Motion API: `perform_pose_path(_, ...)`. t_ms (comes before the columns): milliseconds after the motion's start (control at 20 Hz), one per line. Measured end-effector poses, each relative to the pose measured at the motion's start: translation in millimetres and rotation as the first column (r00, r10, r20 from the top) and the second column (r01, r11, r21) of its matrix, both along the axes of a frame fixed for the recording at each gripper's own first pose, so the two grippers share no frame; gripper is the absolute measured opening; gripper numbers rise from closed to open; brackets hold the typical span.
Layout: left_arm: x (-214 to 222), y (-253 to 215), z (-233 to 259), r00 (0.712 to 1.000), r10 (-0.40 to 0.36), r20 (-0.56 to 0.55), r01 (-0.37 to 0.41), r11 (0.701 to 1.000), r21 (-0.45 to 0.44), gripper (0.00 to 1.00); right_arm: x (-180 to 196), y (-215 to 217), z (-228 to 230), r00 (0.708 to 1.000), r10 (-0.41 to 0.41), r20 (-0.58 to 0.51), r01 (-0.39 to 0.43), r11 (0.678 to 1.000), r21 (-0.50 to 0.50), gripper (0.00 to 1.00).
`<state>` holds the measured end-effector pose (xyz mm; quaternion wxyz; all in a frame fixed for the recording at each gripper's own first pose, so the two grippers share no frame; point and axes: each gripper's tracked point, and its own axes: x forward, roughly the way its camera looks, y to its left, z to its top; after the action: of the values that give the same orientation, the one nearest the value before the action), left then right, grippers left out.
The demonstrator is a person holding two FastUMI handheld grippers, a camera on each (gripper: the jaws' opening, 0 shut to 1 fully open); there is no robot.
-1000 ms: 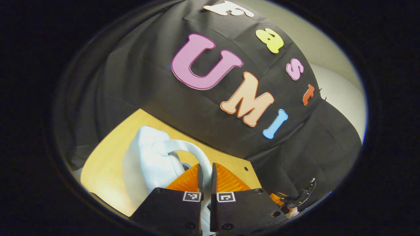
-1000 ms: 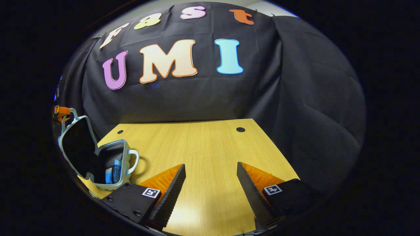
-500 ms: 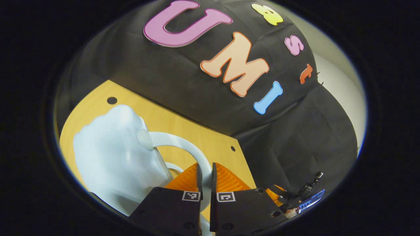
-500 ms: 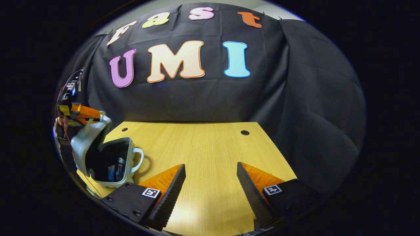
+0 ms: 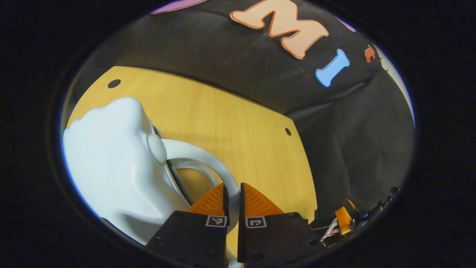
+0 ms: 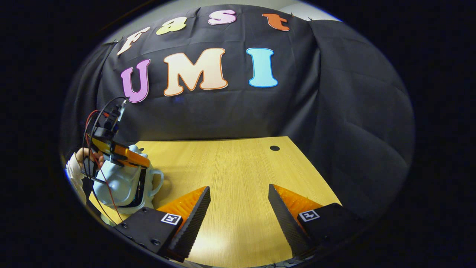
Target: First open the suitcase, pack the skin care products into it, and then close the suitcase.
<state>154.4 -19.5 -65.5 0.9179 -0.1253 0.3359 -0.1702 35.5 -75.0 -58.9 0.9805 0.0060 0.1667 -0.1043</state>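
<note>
One small pale blue suitcase is being seen on the wooden desk, near the desk's left side in the right gripper view. Two curved handles are being counted on it in the left gripper view: the lid's handle in front, and a second handle just behind it. The lid is being held low over the body, with only a thin dark gap being left between the two halves. It cannot be told if the case is fully shut.

The left tool is being kept almost closed, and its two fingers are being pressed on the lid's handle from both sides. In the right gripper view the left tool is being seen above the suitcase, with red and black wires being trailed from it. One hand in a light sleeve is being seen behind it.

The right tool is being held wide open over the bare desk, well apart from the suitcase. Nothing is being held between its two fingers. Two small round holes are being counted near the far edge of the desk in the left gripper view.
</note>
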Motion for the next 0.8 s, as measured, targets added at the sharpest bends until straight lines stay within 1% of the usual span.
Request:
perform_pose_path(150, 3.7, -2.2, -13.9, 0.999, 0.009, -0.044, -0.007, 0.999, 0.049, 0.04, -2.1, 0.6, -3.2, 1.000, 0.003, -0.001, -0.003, 1.000, 0.015, 0.98)
perform_pose_path(350, -3.8, -2.6, -22.5, 0.996, -0.009, -0.086, 0.020, 0.992, 0.128, 0.11, -2.7, 2.1, -3.4, 1.000, 0.024, 0.009, -0.025, 0.999, 0.023, 0.98)
perform_pose_path(400, -7.8, -2.1, -23.8, 0.996, -0.006, -0.088, 0.019, 0.989, 0.150, 0.22, -3.0, 2.7, -0.9, 0.999, 0.031, 0.017, -0.031, 0.999, 0.023, 0.98)
perform_pose_path(450, -16.0, -3.9, -20.4, 0.996, -0.013, -0.087, 0.027, 0.986, 0.164, 0.29, -1.7, 2.5, 2.1, 0.999, 0.038, 0.025, -0.039, 0.999, 0.024, 0.98)
perform_pose_path(500, -25.2, -5.2, -16.4, 0.996, -0.014, -0.084, 0.029, 0.983, 0.180, 0.40, -0.9, 2.8, 4.4, 0.998, 0.045, 0.033, -0.046, 0.999, 0.025, 0.94)
perform_pose_path(550, -34.5, -4.7, -12.2, 0.997, -0.016, -0.076, 0.032, 0.978, 0.208, 0.53, -0.3, 2.4, 6.9, 0.998, 0.052, 0.041, -0.053, 0.998, 0.027, 0.98)
perform_pose_path(600, -42.6, -4.8, -9.4, 0.998, -0.019, -0.060, 0.032, 0.971, 0.237, 0.70, 0.8, 2.1, 9.8, 0.997, 0.060, 0.050, -0.061, 0.998, 0.029, 0.98)
perform_pose_path(650, -47.3, -7.8, -8.6, 0.999, -0.018, -0.044, 0.029, 0.965, 0.260, 0.65, 1.1, 1.7, 12.3, 0.996, 0.067, 0.059, -0.069, 0.997, 0.030, 0.94)
perform_pose_path(700, -53.9, -10.7, -6.1, 0.999, -0.016, -0.029, 0.024, 0.961, 0.277, 0.70, 0.7, 0.8, 14.7, 0.995, 0.073, 0.066, -0.076, 0.997, 0.030, 0.94)
perform_pose_path(750, -62.3, -16.5, -4.4, 1.000, -0.016, -0.016, 0.020, 0.957, 0.289, 0.74, 0.2, 0.3, 16.3, 0.994, 0.083, 0.073, -0.085, 0.996, 0.035, 0.98)
perform_pose_path(800, -69.5, -22.4, -2.8, 1.000, -0.013, 0.001, 0.013, 0.956, 0.295, 0.77, 0.2, 0.8, 17.9, 0.992, 0.093, 0.084, -0.097, 0.994, 0.045, 0.98)
